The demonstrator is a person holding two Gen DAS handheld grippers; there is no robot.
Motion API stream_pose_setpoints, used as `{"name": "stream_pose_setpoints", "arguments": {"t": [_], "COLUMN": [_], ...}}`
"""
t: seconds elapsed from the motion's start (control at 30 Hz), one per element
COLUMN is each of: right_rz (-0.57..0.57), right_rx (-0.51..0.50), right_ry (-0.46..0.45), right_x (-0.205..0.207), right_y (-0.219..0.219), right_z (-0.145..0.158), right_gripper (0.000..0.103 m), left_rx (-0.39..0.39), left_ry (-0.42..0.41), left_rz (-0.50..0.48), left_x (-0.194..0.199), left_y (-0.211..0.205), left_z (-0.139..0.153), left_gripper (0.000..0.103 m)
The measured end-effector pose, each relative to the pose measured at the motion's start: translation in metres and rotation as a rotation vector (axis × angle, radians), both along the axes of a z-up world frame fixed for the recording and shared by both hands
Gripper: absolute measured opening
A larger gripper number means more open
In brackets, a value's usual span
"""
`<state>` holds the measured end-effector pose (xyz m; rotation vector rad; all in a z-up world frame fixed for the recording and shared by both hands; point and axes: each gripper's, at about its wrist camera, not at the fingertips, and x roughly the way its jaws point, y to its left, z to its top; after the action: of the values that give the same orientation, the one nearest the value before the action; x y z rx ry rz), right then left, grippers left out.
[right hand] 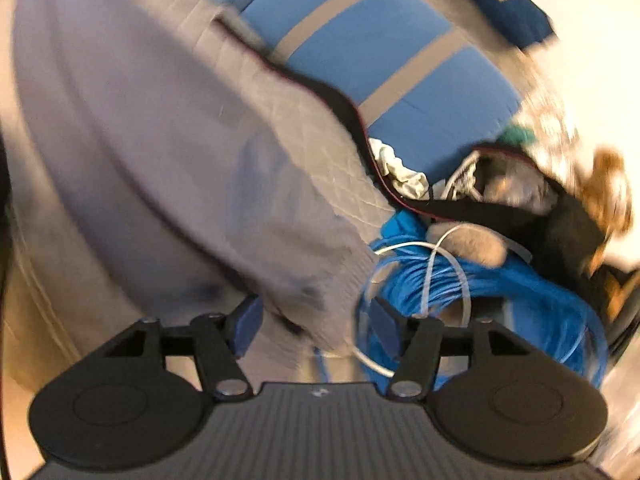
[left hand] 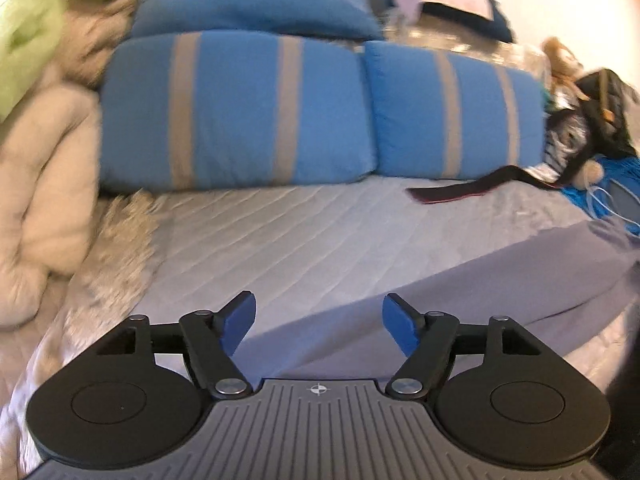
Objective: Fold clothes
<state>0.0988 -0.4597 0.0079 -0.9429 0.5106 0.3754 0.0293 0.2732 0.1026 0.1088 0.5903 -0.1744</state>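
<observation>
A long grey garment [left hand: 500,272] lies stretched across the quilted grey bedspread [left hand: 280,232], running from the lower middle to the right edge. My left gripper [left hand: 319,318] hovers over the garment's near end, open, with its blue pads well apart and nothing pressed between them. In the right wrist view the same grey garment [right hand: 140,140] fills the left half, and its blurred end [right hand: 312,304] hangs between the jaws. My right gripper [right hand: 316,328] is open, and its pads stand clear of the cloth on both sides.
Two blue pillows with beige stripes [left hand: 240,112] and a plain blue one [left hand: 256,0] line the back. A cream duvet [left hand: 44,184] sits left. At the right lie a bright blue garment with a white cord [right hand: 460,280], a black garment [right hand: 500,208] and a plush toy [right hand: 608,188].
</observation>
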Motion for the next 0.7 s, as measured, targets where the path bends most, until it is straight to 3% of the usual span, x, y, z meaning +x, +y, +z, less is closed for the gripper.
{"name": "stream_pose_setpoints", "arguments": {"t": [0.07, 0.23, 0.3, 0.37, 0.5, 0.7], "right_rz": [0.027, 0.096, 0.123, 0.141, 0.149, 0.153], "right_rx": [-0.099, -0.206, -0.247, -0.269, -0.25, -0.232], "right_ry": [-0.032, -0.073, -0.064, -0.033, -0.014, -0.036], "right_x": [0.004, 0.015, 0.018, 0.022, 0.033, 0.044], "right_y": [0.001, 0.003, 0.005, 0.007, 0.006, 0.003], "right_z": [-0.013, -0.035, -0.038, -0.038, -0.015, 0.016], "right_gripper": [0.073, 0.068, 0.037, 0.013, 0.012, 0.011], "left_rx": [0.04, 0.122, 0.153, 0.172, 0.239, 0.423], "left_ry": [-0.016, -0.049, -0.051, -0.041, -0.022, -0.036], "left_rz": [-0.027, -0.136, -0.201, -0.276, -0.428, -0.47], "left_x": [0.008, 0.025, 0.029, 0.028, 0.02, 0.026], "left_y": [-0.033, -0.136, -0.185, -0.234, -0.326, -0.402], "left_z": [0.01, 0.009, 0.0, -0.012, -0.054, -0.104], "left_gripper": [0.082, 0.084, 0.084, 0.084, 0.084, 0.082]}}
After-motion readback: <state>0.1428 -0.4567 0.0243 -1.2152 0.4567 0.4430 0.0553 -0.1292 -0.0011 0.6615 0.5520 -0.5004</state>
